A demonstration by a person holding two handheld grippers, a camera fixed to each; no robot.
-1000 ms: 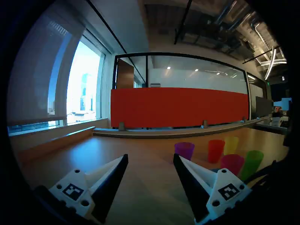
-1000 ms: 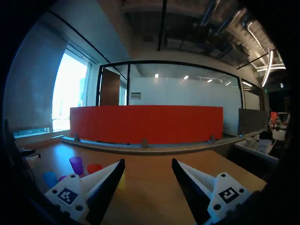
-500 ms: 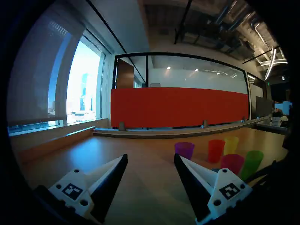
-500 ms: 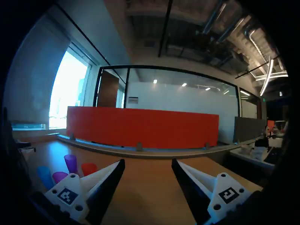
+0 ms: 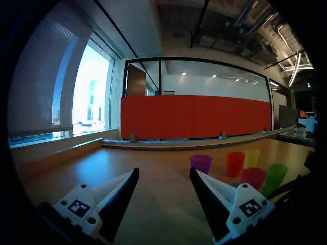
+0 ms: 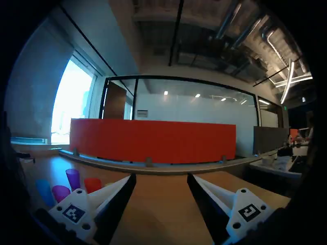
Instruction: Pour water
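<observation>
Several coloured plastic cups stand on the wooden table. In the left gripper view a purple cup, a red cup, a yellow cup, a magenta cup and a green cup sit ahead and to the right of my left gripper, which is open and empty. In the right gripper view a blue cup, a magenta cup, a purple cup and a red cup stand at the lower left, beside my open, empty right gripper.
A red partition runs along the table's far edge, with a glass wall behind it. A bright window and a wooden sill are at the left. Desks with clutter lie at the far right.
The right gripper has tilted and shifted, so the cups slid up and left in its view and more ceiling shows. The left gripper has stayed still.
</observation>
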